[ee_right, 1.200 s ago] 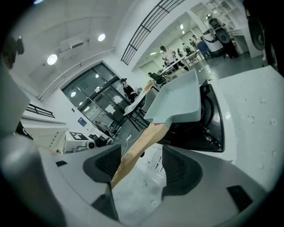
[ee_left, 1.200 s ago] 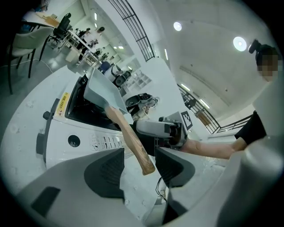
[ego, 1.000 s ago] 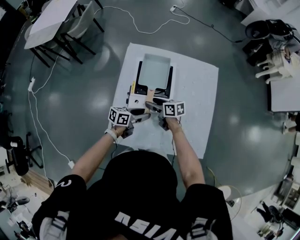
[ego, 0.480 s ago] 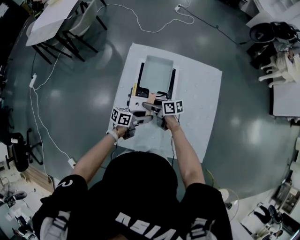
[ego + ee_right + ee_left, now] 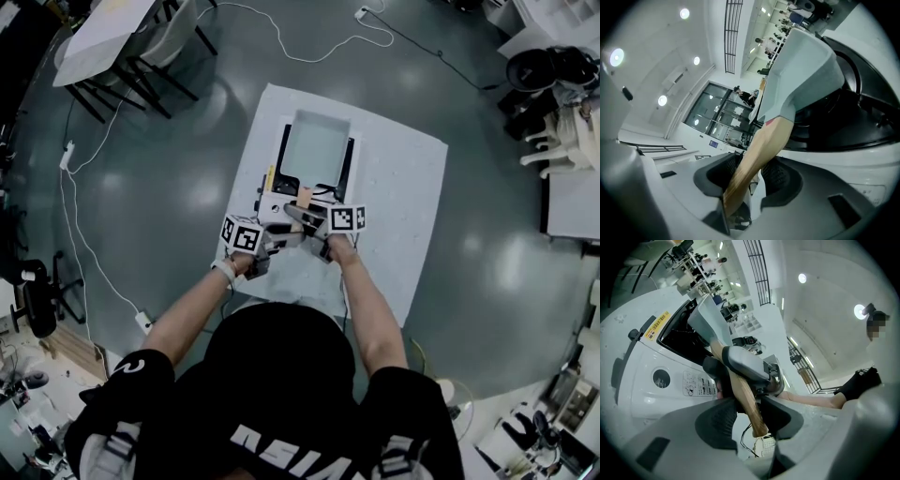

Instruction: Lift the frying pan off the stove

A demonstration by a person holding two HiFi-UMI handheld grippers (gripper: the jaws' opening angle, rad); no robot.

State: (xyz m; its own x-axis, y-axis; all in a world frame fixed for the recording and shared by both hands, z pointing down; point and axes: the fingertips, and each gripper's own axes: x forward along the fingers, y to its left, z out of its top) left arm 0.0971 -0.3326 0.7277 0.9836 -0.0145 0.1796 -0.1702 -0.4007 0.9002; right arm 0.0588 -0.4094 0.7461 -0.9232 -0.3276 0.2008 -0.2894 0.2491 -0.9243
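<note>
Ahead on the stove (image 5: 272,206) the pan (image 5: 316,148) is seated, handle (image 5: 761,150) pointed straight back. It is clamped at its tip by the left tool (image 5: 749,416) and nearer the pan by the right tool (image 5: 750,176), jaws just now closing in.

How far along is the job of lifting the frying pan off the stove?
Done: both grippers are at the wooden handle. In hand: the left gripper and right gripper have just been closing, with the handle between their jaws, apparently gripping it. Remaining: the frying pan sits on the stove, not yet lifted.
</note>
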